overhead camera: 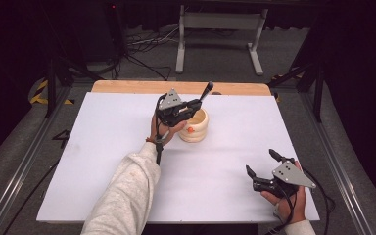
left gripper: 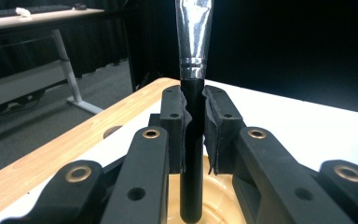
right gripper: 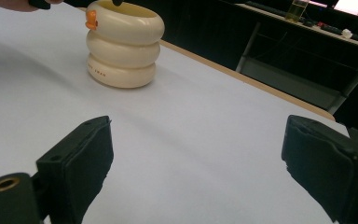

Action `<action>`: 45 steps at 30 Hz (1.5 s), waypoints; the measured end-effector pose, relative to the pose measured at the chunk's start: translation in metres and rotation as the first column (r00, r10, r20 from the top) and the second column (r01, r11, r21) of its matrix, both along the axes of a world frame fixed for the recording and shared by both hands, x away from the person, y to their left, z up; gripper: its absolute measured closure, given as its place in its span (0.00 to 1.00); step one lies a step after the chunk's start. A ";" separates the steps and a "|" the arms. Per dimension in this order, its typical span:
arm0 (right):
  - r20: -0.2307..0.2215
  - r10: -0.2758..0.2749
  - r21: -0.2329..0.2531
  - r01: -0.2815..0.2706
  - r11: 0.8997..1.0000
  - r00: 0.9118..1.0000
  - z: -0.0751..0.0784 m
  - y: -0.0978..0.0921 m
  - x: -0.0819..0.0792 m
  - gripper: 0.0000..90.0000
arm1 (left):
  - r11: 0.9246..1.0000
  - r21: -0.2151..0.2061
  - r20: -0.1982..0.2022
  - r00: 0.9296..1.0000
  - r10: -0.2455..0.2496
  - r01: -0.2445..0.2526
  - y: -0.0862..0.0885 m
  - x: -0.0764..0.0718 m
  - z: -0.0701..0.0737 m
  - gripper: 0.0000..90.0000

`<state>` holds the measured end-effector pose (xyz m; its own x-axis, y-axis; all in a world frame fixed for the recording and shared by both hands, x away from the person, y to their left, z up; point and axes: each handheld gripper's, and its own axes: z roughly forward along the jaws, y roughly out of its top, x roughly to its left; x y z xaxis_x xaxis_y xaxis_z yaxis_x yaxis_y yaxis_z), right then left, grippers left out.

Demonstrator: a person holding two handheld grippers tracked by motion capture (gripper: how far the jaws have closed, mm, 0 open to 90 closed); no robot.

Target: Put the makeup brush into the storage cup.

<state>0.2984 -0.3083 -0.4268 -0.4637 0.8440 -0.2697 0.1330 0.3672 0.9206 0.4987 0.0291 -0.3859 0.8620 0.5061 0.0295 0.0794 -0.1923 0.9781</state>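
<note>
- A brush [left gripper: 193,70], with a black handle and a shiny metal ferrule, stood upright in the left gripper [left gripper: 194,109]; its lower end reached down into the mouth of a cream holder [overhead camera: 194,128].
- In the high view the brush [overhead camera: 205,91] rose at a slight tilt above the holder, toward the far edge of the table.
- The left gripper [overhead camera: 192,107] had its jaws clenched on the brush handle, the pads pressed against it from both sides just under the ferrule.
- The holder [right gripper: 123,44] was a ribbed, stacked-ring pot with a small orange detail near its rim; it stood on the white sheet [overhead camera: 112,147] in the far middle of the table.
- The person's left hand [overhead camera: 164,129] lay just beside the holder, with a pale sleeve [overhead camera: 125,196] running back to the near edge.
- The right gripper [overhead camera: 262,169] sat well apart, at the near right of the sheet, with its jaws spread wide and nothing between them.
- In the right gripper view, that gripper [right gripper: 196,158] looked across bare sheet toward the holder.
- A strip of wooden tabletop [overhead camera: 127,87] showed past the sheet's far edge.
</note>
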 end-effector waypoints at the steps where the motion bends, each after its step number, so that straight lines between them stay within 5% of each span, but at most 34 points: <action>1: -0.001 0.001 0.000 -0.001 1.000 1.000 0.000 0.000 0.000 0.11 | 1.000 0.001 0.005 1.000 0.000 0.000 0.000 0.000 0.000 0.88; 9: 0.002 0.004 0.002 -0.004 1.000 1.000 0.000 0.001 0.000 0.11 | 0.999 0.039 0.011 1.000 -0.002 0.001 -0.006 -0.002 -0.011 0.88; 25: 0.003 0.009 -0.005 -0.009 1.000 1.000 0.001 0.003 -0.001 0.11 | 1.000 0.023 -0.032 0.999 -0.010 0.011 0.004 -0.011 -0.027 0.88; 42: 0.004 0.010 -0.004 -0.010 1.000 1.000 0.000 0.004 -0.001 0.11 | 0.999 0.044 -0.032 0.999 -0.013 0.015 0.003 -0.012 -0.027 0.88; 45: 0.003 0.010 -0.004 -0.010 1.000 1.000 0.000 0.004 -0.001 0.11 | 1.000 0.018 -0.025 1.000 0.001 0.000 0.006 -0.012 -0.026 0.87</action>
<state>0.2977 -0.3042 -0.4266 -0.4716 0.8380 -0.2745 0.1263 0.3723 0.9195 0.4867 0.0346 -0.4119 0.8623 0.5061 0.0167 0.1043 -0.2098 0.9722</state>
